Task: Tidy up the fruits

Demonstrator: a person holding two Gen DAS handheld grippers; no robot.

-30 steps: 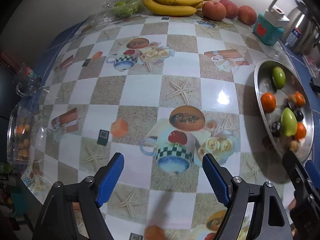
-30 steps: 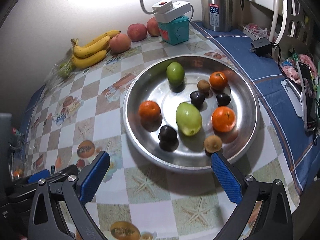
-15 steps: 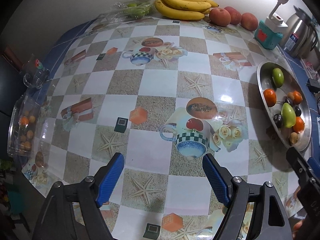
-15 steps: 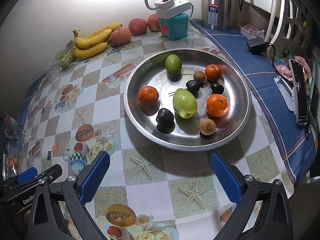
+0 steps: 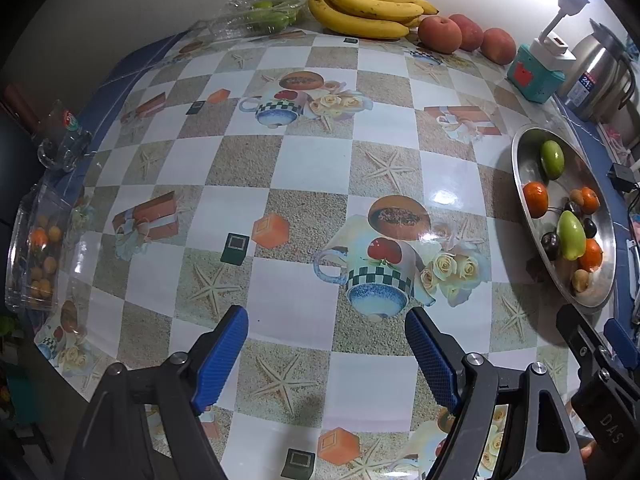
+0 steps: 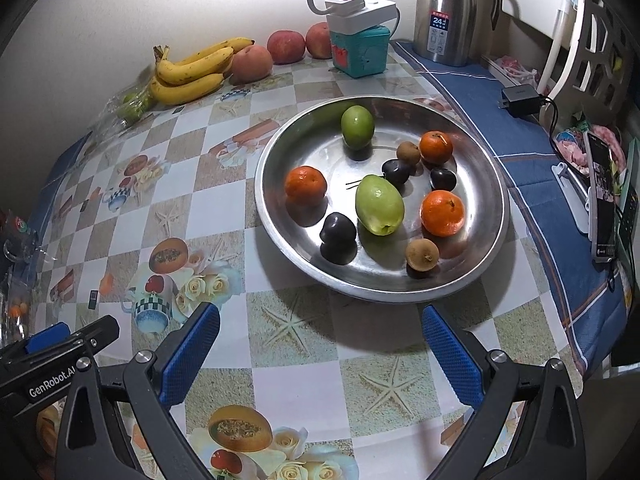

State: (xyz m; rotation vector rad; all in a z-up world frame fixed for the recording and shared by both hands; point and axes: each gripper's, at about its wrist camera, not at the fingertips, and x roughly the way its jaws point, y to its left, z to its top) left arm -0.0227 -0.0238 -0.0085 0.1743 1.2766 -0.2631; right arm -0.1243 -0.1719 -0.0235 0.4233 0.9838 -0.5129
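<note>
Currently both grippers spread wide, holding nothing, hovering over the patterned tablecloth [image 5: 320, 168].

Landmark: steel plate [image 6: 486, 240].
- Right gripper [image 6: 320, 354] just short of the plate's near rim, fingers clear of it, plate centred ahead between them.
- Left gripper [image 5: 326, 354] well off to the plate's left, over bare cloth; plate at far right of left wrist view.
- On the plate: pale green pear-shaped fruit [image 6: 379, 204] near centre; round green fruit [image 6: 357, 126] at far side; three oranges: left [image 6: 305, 185], far right [image 6: 436, 147], near right [image 6: 442, 213]; three dark plums: near [image 6: 338, 232], centre [image 6: 395, 171], right [image 6: 443, 179]; two small brown fruits: far [image 6: 408, 153], near rim [image 6: 422, 255].
- Beyond the plate, against the wall: bananas [image 6: 192, 70], three red-orange round fruits [image 6: 251, 63] beside them, teal box [image 6: 360, 54] carrying a white power strip, steel thermos [image 6: 444, 12] on the blue cloth.
- Far left of the plate, at the table edge: clear container [image 5: 34, 256] with small orange fruits, glass mug [image 5: 60, 146] beside it.

Hard to read:
- Clear packet of green fruit [image 5: 260, 20] left of the bananas, blurred; count unknown.
- Container contents smeared by fisheye; fruit type unclear.
- Right gripper only partly in left wrist view, cut by the frame edge.
- Brown fruit type unclear.
</note>
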